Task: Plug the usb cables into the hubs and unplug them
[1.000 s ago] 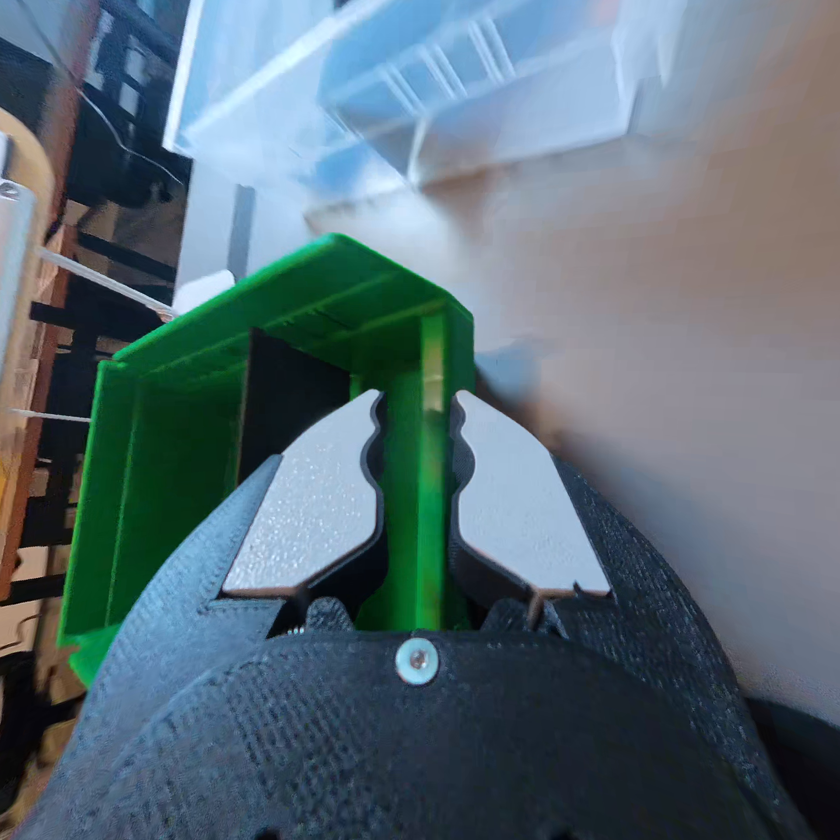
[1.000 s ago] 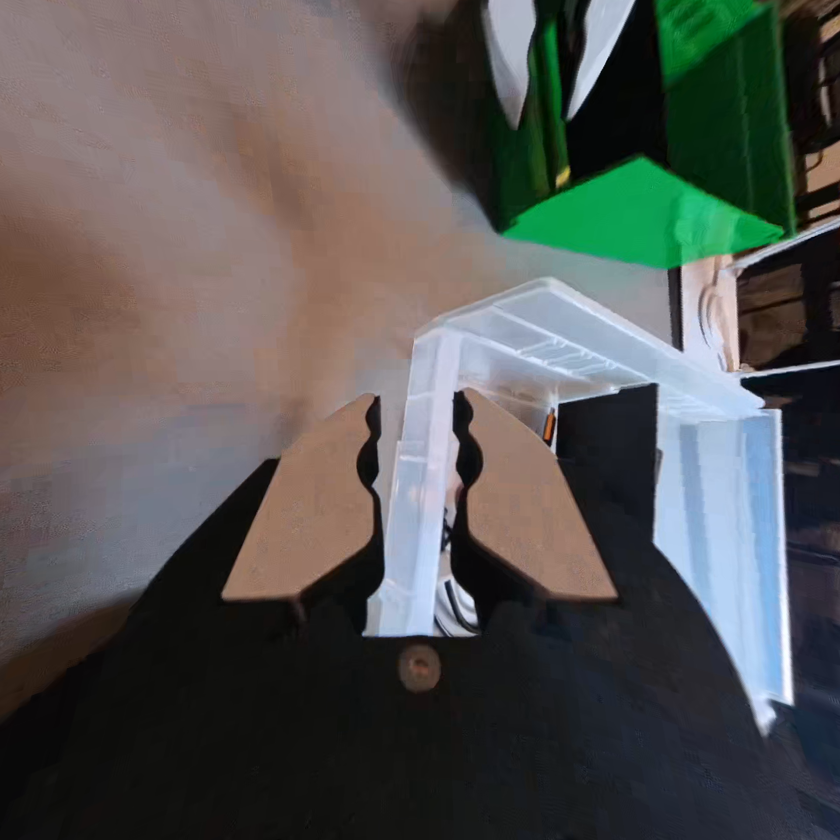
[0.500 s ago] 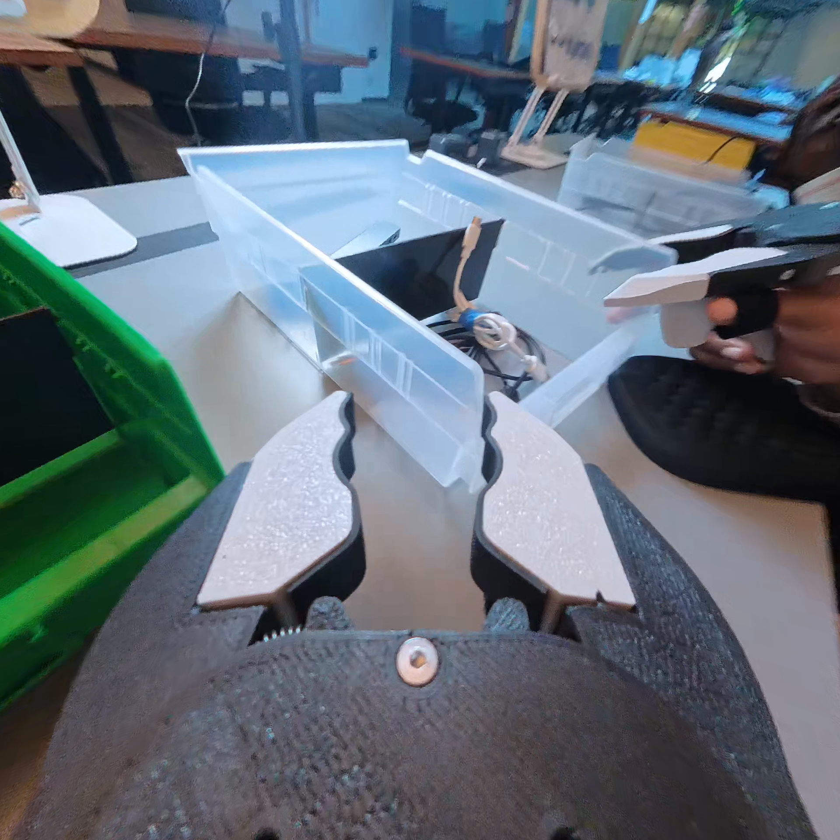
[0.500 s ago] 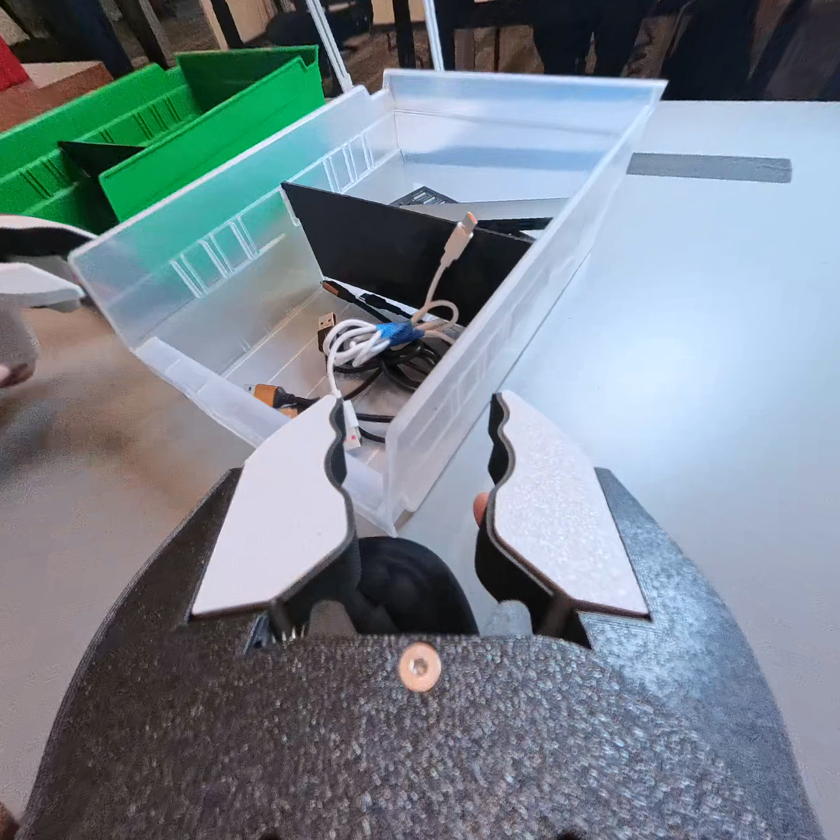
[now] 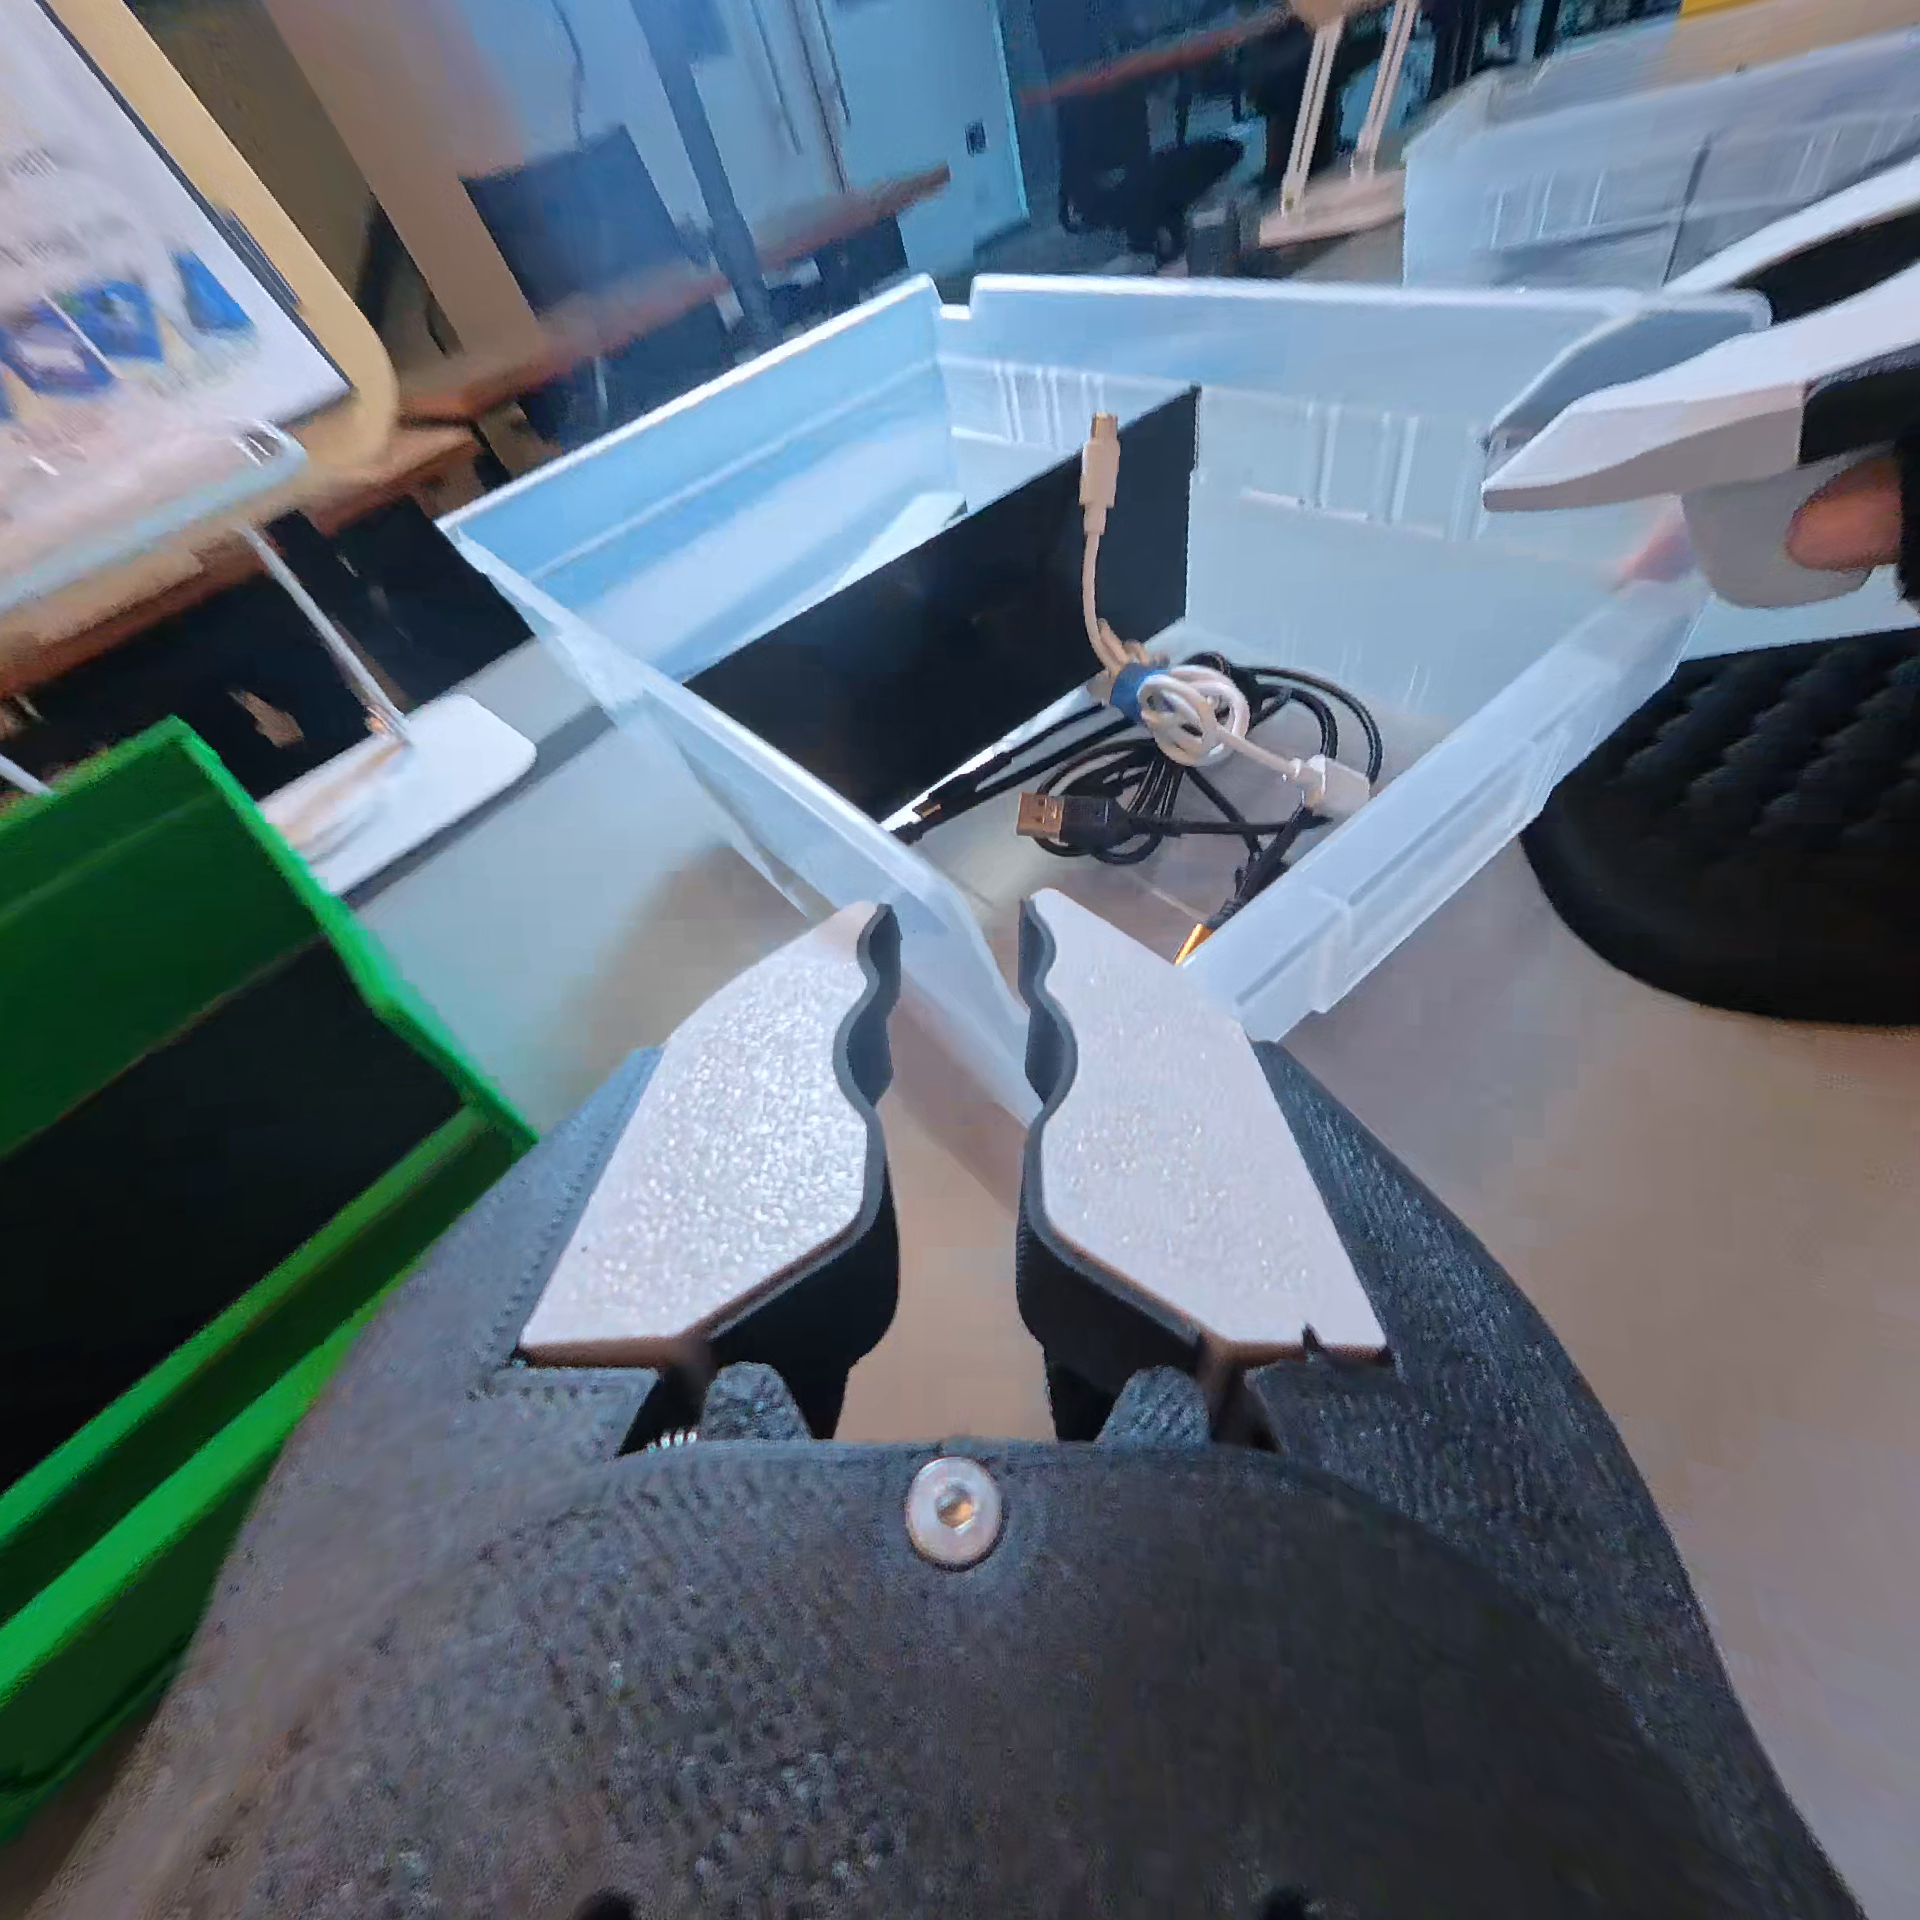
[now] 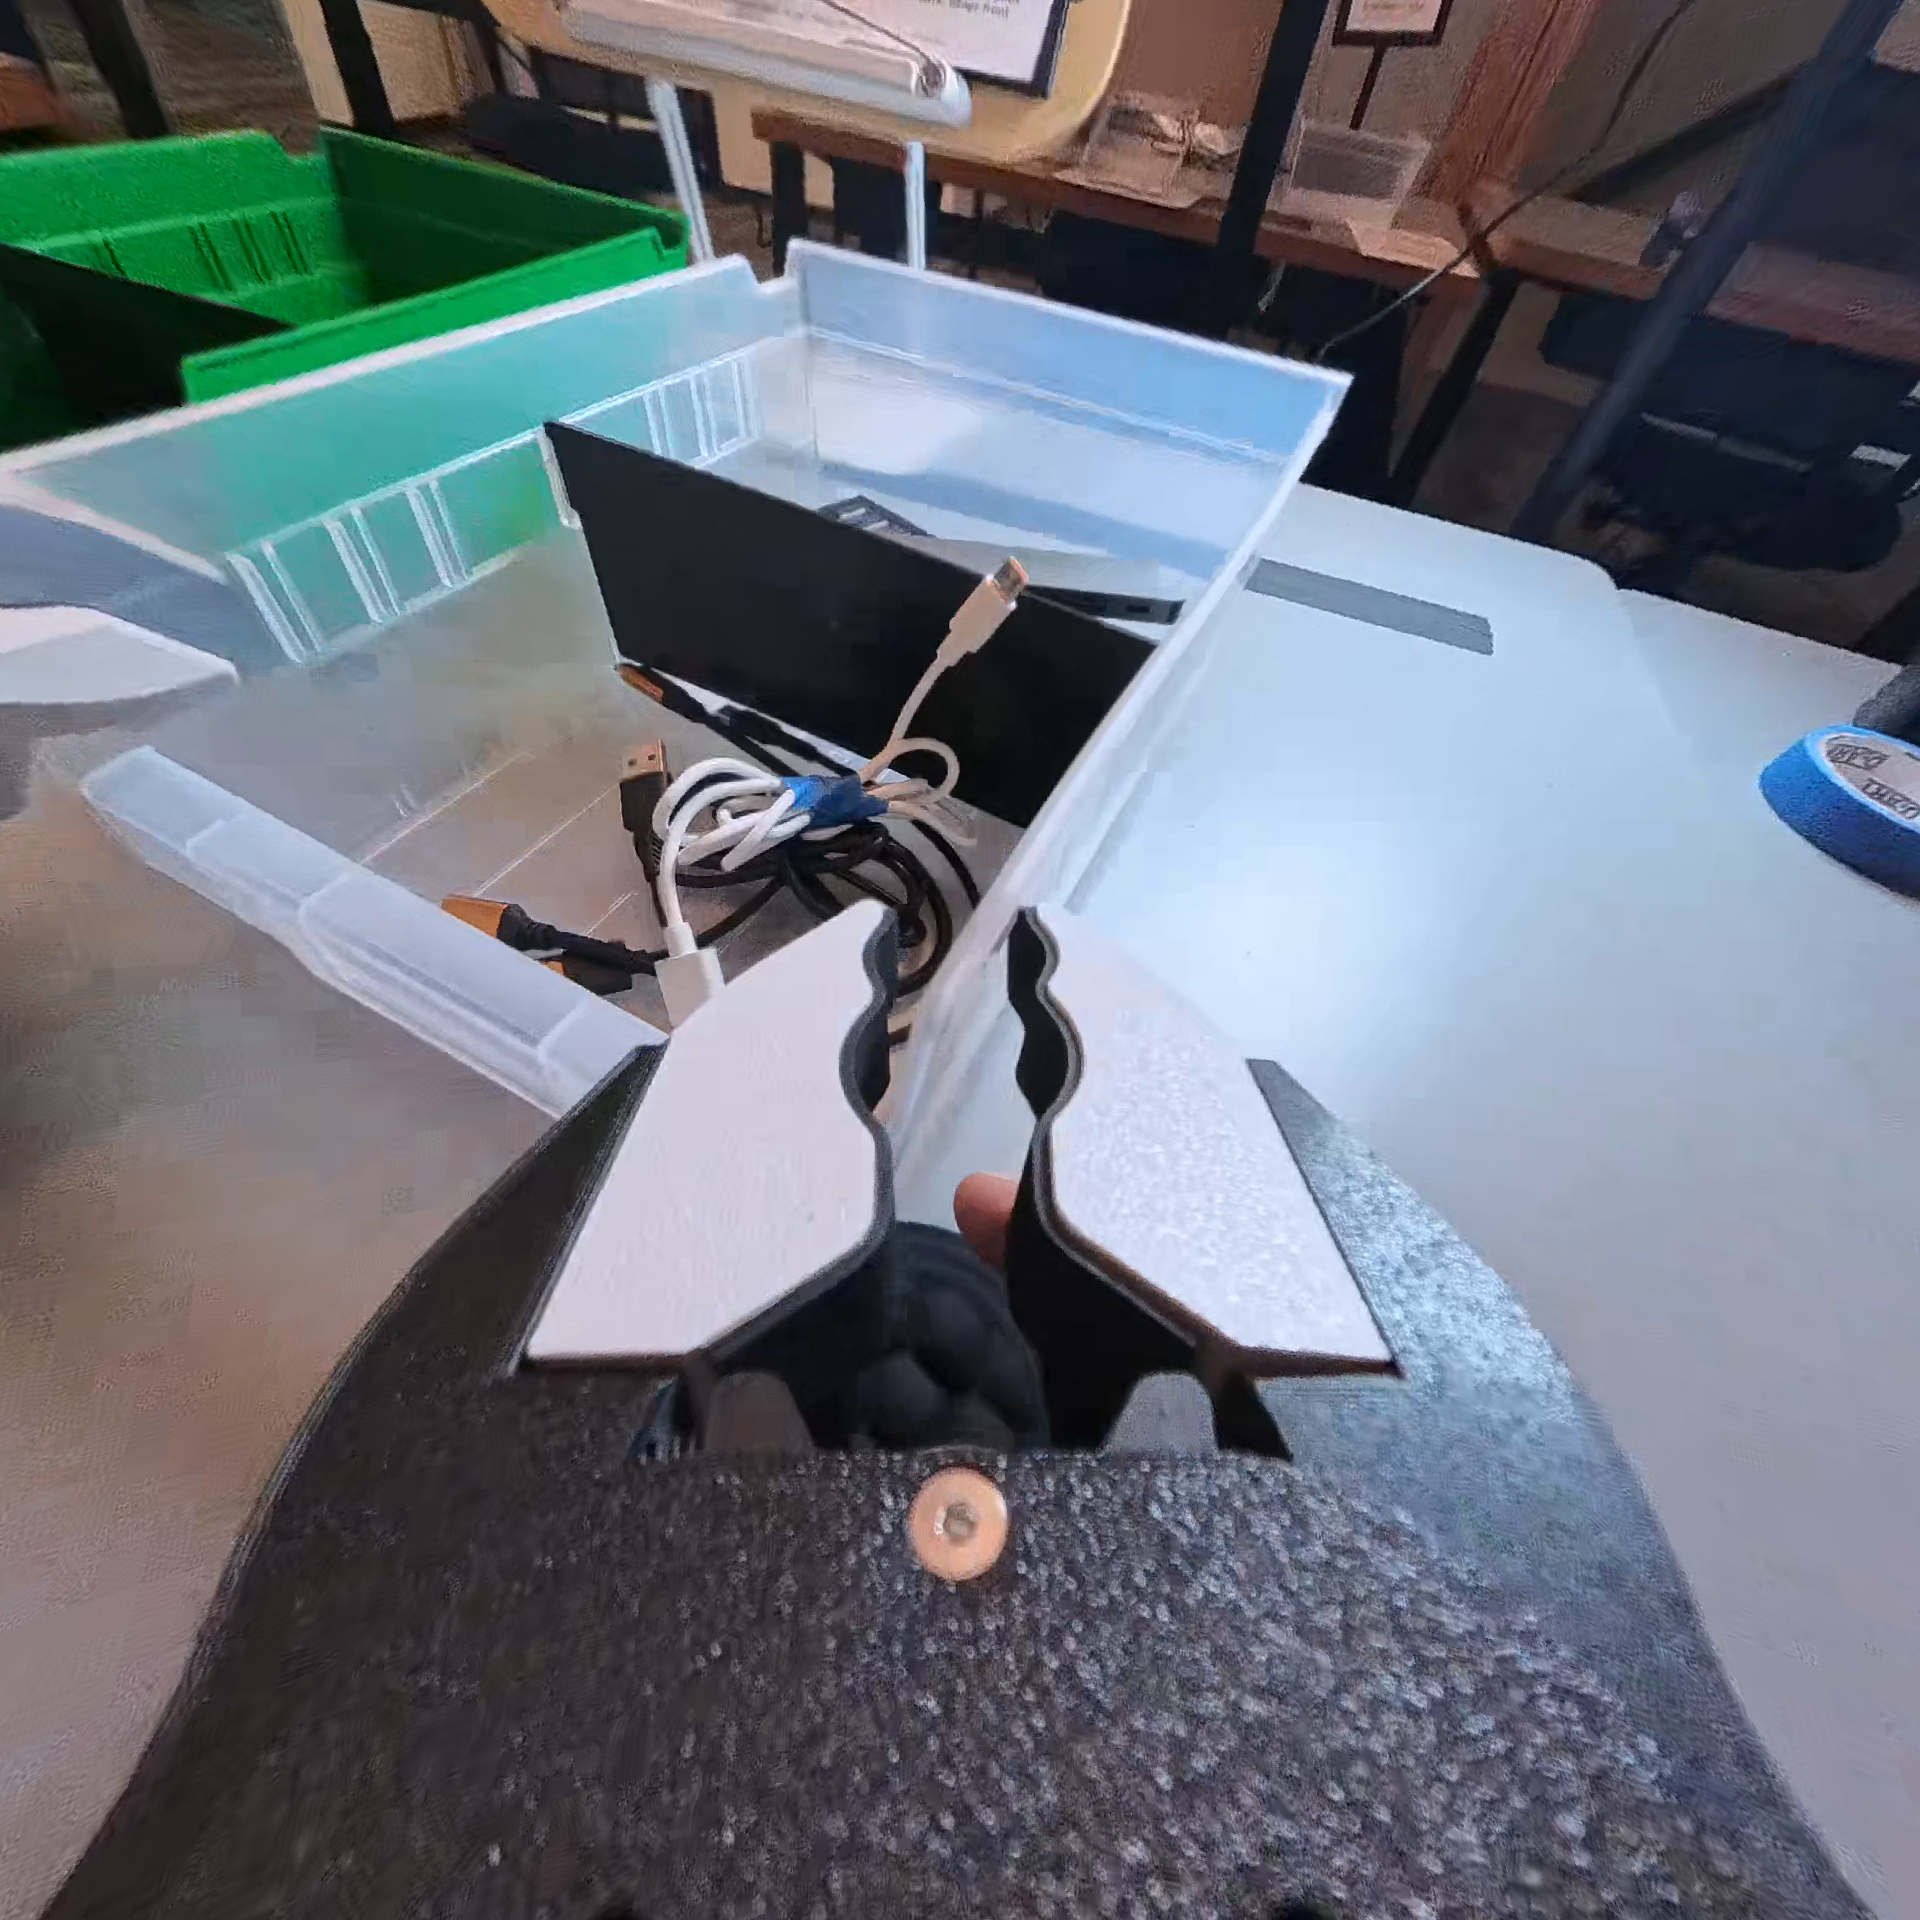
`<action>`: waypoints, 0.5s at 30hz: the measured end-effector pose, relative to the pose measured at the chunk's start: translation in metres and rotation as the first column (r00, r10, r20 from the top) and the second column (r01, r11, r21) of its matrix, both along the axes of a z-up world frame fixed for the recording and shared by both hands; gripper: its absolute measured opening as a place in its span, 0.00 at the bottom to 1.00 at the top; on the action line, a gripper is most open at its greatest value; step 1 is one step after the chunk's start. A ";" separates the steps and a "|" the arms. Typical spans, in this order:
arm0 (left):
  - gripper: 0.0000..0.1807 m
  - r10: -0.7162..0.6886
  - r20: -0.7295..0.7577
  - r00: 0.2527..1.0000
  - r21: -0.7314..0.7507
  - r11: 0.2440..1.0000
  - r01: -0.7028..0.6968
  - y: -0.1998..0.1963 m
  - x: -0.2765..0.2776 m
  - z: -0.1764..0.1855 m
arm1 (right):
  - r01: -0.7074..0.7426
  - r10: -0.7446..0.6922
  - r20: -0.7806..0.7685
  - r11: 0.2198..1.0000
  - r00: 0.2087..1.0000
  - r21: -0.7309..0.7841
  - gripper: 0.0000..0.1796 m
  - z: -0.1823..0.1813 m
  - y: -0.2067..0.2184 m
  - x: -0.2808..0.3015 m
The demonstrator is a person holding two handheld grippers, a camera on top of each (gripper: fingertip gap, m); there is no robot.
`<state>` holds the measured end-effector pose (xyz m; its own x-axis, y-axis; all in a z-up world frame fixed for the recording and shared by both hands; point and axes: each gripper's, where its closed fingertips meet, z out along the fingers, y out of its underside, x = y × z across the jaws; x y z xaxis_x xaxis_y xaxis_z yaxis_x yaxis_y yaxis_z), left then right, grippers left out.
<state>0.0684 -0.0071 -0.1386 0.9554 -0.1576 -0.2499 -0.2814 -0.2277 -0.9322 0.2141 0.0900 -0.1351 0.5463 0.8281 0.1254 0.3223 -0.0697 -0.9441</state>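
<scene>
Both grippers have closed in on the clear plastic bin (image 5: 727, 499) since half a second ago, when their fingers stood wide apart just short of it. Left gripper (image 5: 951, 920) now straddles the near end of the bin's left side wall, its fingers narrowed around the wall; whether the pads actually press the plastic cannot be told. Right gripper (image 6: 945, 920) straddles the right side wall the same way, fingers close on either side, contact again unclear.

Just past the fingertips, in the bin's front compartment, lies a tangle of usb cables (image 6: 821, 862): black ones with gold-coloured plugs, and a coiled white cable (image 6: 935, 665) bound with a blue tie, one end sticking upward against the black divider (image 6: 831, 634). Behind the divider, in the rear compartment, a dark flat hub (image 6: 1101, 592) shows partly.

To the left of the clear bin sits a green bin (image 5: 135, 935) with its own black divider. A roll of blue tape (image 6: 1844, 800) rests on the grey table (image 6: 1455, 935) to the right. Farther back stand a white lamp base (image 5: 416, 769) and wooden desks.
</scene>
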 end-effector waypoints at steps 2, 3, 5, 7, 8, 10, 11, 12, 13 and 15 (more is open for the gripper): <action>0.12 0.014 -0.029 0.999 0.071 0.997 -0.012 -0.016 -0.001 0.025 | -0.010 0.011 -0.041 0.999 0.999 0.034 0.12 0.013 -0.015 -0.001; 0.12 0.024 -0.043 0.999 0.103 0.994 -0.020 -0.026 -0.003 0.038 | -0.023 0.026 -0.061 0.998 0.998 0.058 0.12 0.022 -0.023 -0.003; 0.12 0.059 -0.071 0.996 0.159 0.986 -0.047 -0.047 -0.013 0.066 | -0.071 0.082 -0.105 0.991 0.991 0.110 0.13 0.049 -0.041 -0.015; 0.11 0.112 -0.097 0.989 0.207 0.974 -0.090 -0.072 -0.031 0.092 | -0.126 0.150 -0.165 0.981 0.975 0.146 0.13 0.079 -0.061 -0.034; 0.11 0.143 -0.109 0.984 0.225 0.968 -0.116 -0.085 -0.043 0.104 | -0.158 0.188 -0.191 0.974 0.963 0.163 0.13 0.093 -0.071 -0.047; 0.11 0.217 -0.129 0.968 0.244 0.953 -0.181 -0.113 -0.071 0.124 | -0.230 0.270 -0.227 0.955 0.936 0.186 0.13 0.117 -0.091 -0.080; 0.11 0.257 -0.138 0.957 0.250 0.943 -0.217 -0.128 -0.087 0.132 | -0.269 0.309 -0.232 0.944 0.922 0.190 0.13 0.126 -0.101 -0.100; 0.11 0.295 -0.144 0.945 0.255 0.933 -0.253 -0.144 -0.103 0.138 | -0.312 0.352 -0.245 0.931 0.903 0.187 0.13 0.132 -0.112 -0.121; 0.12 0.330 -0.148 0.932 0.259 0.923 -0.285 -0.161 -0.118 0.144 | -0.355 0.393 -0.255 0.917 0.884 0.182 0.13 0.136 -0.122 -0.144; 0.12 0.405 -0.168 0.899 0.251 0.899 -0.358 -0.194 -0.150 0.150 | -0.438 0.469 -0.266 0.883 0.842 0.172 0.13 0.138 -0.144 -0.190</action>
